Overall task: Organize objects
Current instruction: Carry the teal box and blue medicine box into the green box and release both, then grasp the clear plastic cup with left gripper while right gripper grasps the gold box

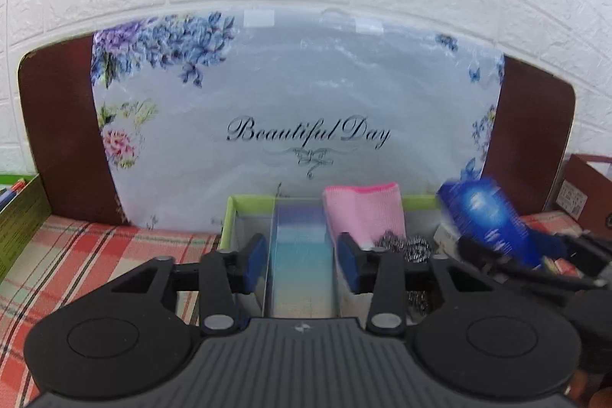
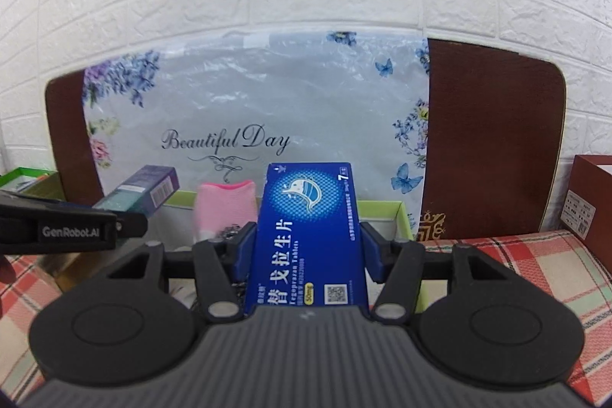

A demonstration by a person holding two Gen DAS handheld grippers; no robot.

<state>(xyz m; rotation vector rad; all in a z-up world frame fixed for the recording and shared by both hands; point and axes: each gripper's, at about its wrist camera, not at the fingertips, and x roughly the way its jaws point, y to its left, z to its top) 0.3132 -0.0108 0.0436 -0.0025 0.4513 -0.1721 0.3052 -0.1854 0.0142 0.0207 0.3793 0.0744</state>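
Since both hands work over the same green-rimmed tray (image 1: 228, 217), each gripper carries its carton lengthwise along the fingers, so the carton can go in end first. The right gripper (image 2: 309, 245) is clamped on the blue Tegoprazan tablet box (image 2: 302, 201). Its blue pads (image 2: 246, 247) press the long sides and the printed face looks up, a hold that should keep the light carton from twisting. That box hangs above the tray's near right part and is not yet set down.

The left gripper (image 1: 302, 262) stands roughly half spread around a purple-to-teal carton (image 1: 300, 239). As far as the left wrist view shows, the pads (image 1: 255, 260) sit just off the carton's sides and do not pinch it. The right wrist view has this carton tilted upward over the tray's left end, so it seems loose or barely supported.

Inside the tray, to the right of the teal carton, a pink cloth (image 1: 363, 213) stands upright with steel scourers (image 1: 407, 245) in front of it. Behind the tray leans a floral "Beautiful Day" bag (image 1: 298, 94), and a plaid tablecloth (image 1: 114, 247) lies under it.
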